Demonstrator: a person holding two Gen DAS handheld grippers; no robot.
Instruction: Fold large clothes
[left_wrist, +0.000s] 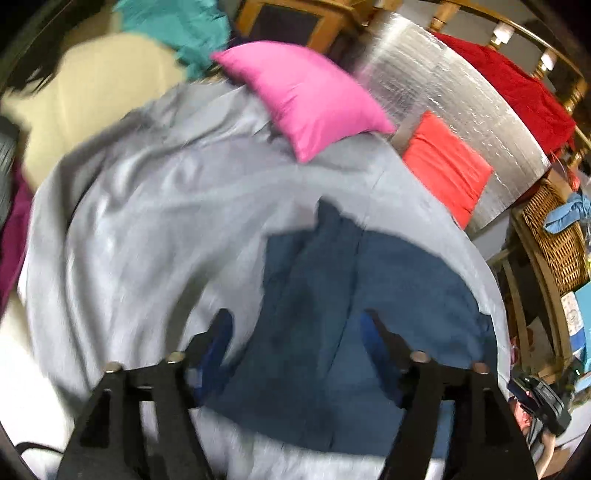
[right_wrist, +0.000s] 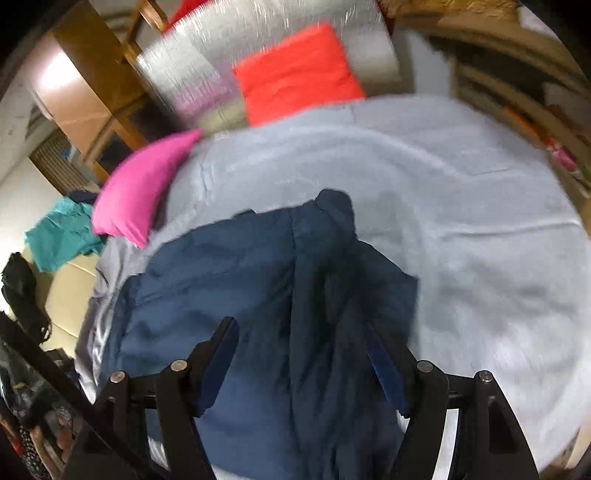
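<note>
Black-framed tongs (left_wrist: 297, 332) with blue pads (right_wrist: 384, 365) and silver pivot pins.

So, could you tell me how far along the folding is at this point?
Done: the navy garment lies partly folded on the grey blanket. In hand: nothing; the left tongs and right tongs are open above it. Left: probably further folds.

Bed (right_wrist: 461, 206) wearing a pale grey-blue cover. Navy garment (right_wrist: 258, 295) lying bunched on it; pink cushion (left_wrist: 310, 96) and red cushion (right_wrist: 295, 74) resting at its far edge.
</note>
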